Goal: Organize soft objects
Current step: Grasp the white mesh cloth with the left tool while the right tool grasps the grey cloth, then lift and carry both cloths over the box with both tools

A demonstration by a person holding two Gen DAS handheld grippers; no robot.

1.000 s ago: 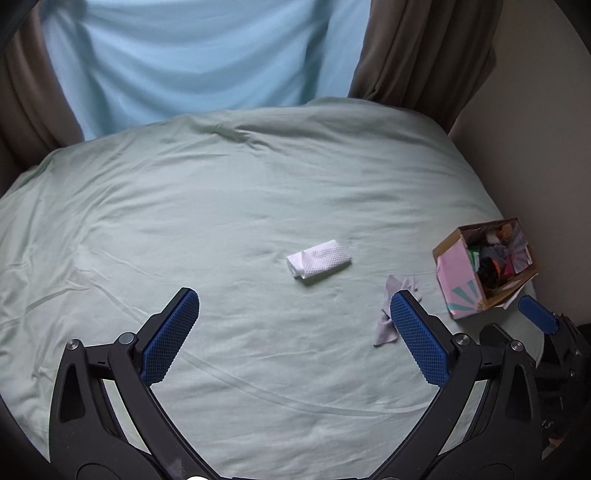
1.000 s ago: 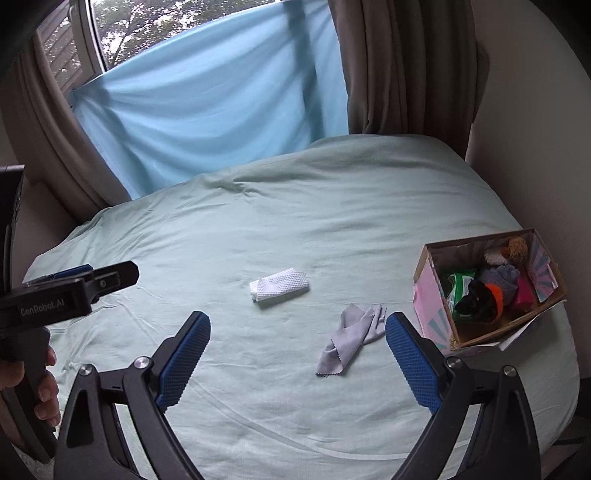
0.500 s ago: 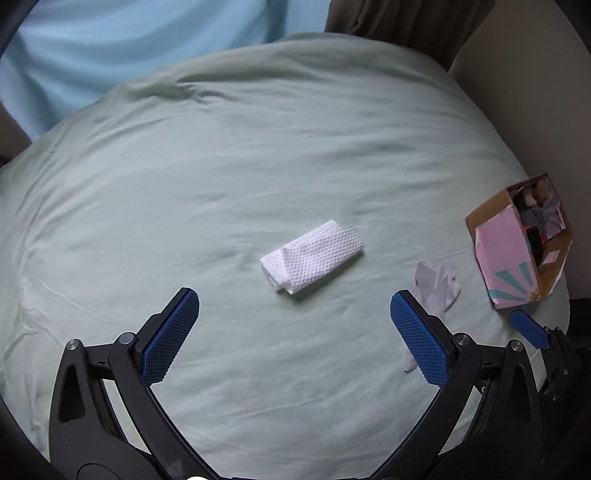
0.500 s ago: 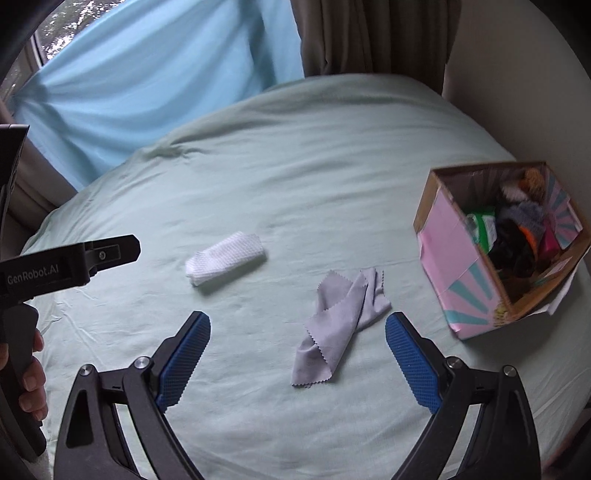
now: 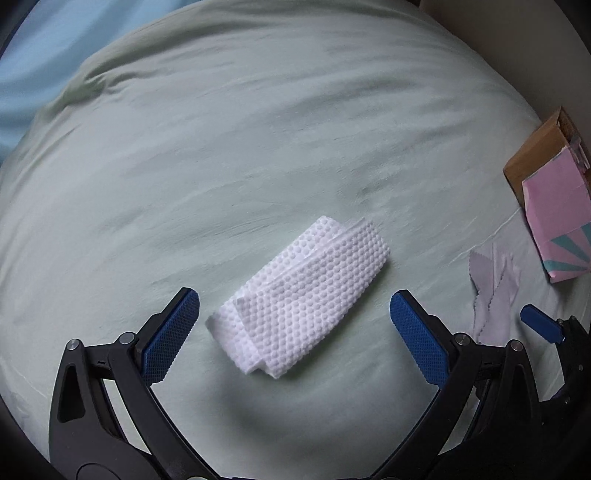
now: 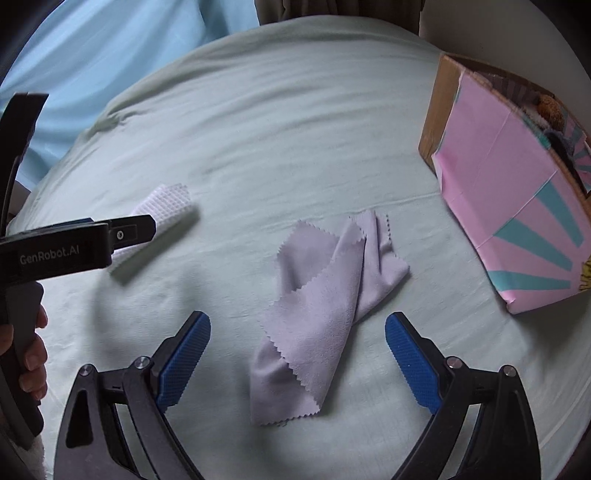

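A folded white dimpled towel (image 5: 303,295) lies on the pale green bed (image 5: 258,129). My left gripper (image 5: 295,332) is open, just above it, with a blue pad on each side of its near end. A crumpled lilac cloth (image 6: 325,317) lies further right; it also shows in the left wrist view (image 5: 493,280). My right gripper (image 6: 297,354) is open and straddles the cloth's near half. A pink and brown cardboard box (image 6: 509,192) with soft items inside stands at the right; its side shows in the left wrist view (image 5: 554,214). The towel (image 6: 162,210) is partly hidden behind the left gripper's body in the right wrist view.
A light blue curtain (image 6: 110,55) hangs behind the bed, with brown drapes (image 6: 332,11) beside it. A wall (image 6: 517,33) rises close behind the box at the bed's right edge. My hand (image 6: 26,354) holds the left gripper's handle.
Both grippers have moved forward and down toward the bed. The towel now sits between the left pads and the lilac cloth between the right pads. Both stayed open.
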